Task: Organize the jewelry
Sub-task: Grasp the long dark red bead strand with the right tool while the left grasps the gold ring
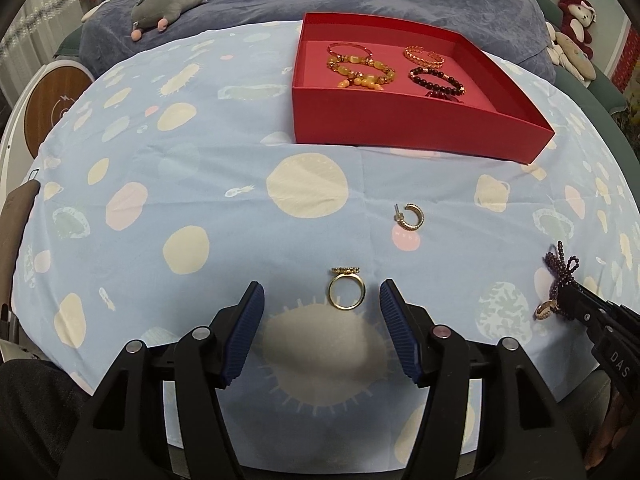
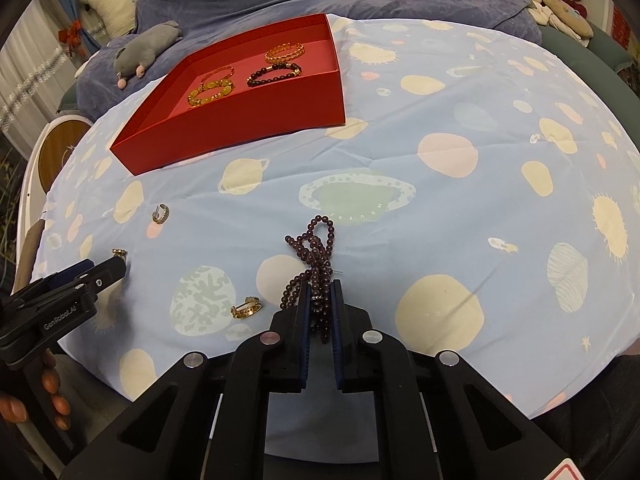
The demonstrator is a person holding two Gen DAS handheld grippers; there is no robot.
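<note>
Jewelry is sitting partly sorted, partly loose on the planet-print sheet (image 1: 200, 152). The red box (image 1: 400, 120) is sitting toward the far side of the cloth, and it's holding four pieces: a yellow bead bracelet (image 1: 360, 72), a thin gold bangle (image 1: 348, 48) just behind it, a twisted gold bracelet (image 1: 424, 56), and a dark bead bracelet (image 1: 438, 80).

The left gripper (image 1: 322, 300) is hanging wide open just above the sheet, holding nothing, and a gold ring (image 1: 347, 291) is lying right between its blue fingertips (image 1: 252, 300) without touching either one. A small gold hoop earring (image 1: 410, 218) is lying a bit farther out, between the ring and the box.

The right gripper (image 2: 320, 296) is pinching down on a purple bead strand (image 2: 314, 248), with the loops spilling out in front of its tips and bunching between the pads. Just to its left a second gold ring (image 2: 246, 307) is lying on its side on the cloth.

Plush toys, including a grey one (image 1: 168, 4), are lying on the blue blanket behind.
</note>
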